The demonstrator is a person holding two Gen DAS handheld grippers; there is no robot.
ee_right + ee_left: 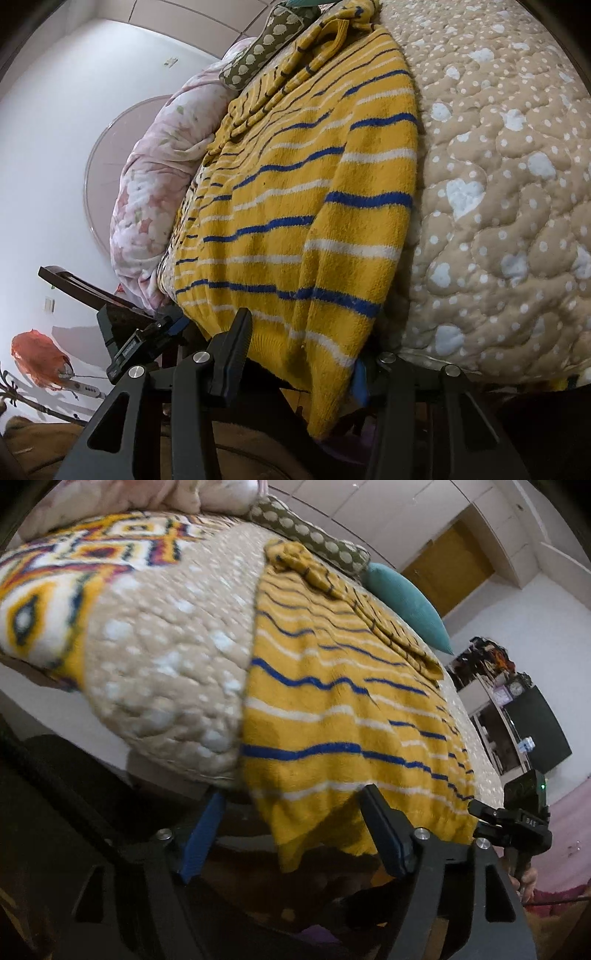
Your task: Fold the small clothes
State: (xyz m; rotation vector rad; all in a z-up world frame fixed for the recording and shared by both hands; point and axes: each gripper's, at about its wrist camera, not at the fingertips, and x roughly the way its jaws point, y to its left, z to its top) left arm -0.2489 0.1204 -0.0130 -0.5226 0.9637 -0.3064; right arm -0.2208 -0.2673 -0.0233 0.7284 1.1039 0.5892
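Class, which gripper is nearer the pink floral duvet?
Left. The left gripper sits at the sweater hem beside the duvet; the right gripper is farther along the hem.

This is a bedroom in a home. A bed fills the near view, covered with a beige quilted bedspread (509,192) dotted white. At its far end lie a spotted olive bolster (314,541), a teal cushion (406,602) and a bundled pink floral duvet (155,192). A patterned fleece blanket (55,590) lies to the left. On the far right, a yellow door (448,579) and a dark television (535,731) stand against white walls.
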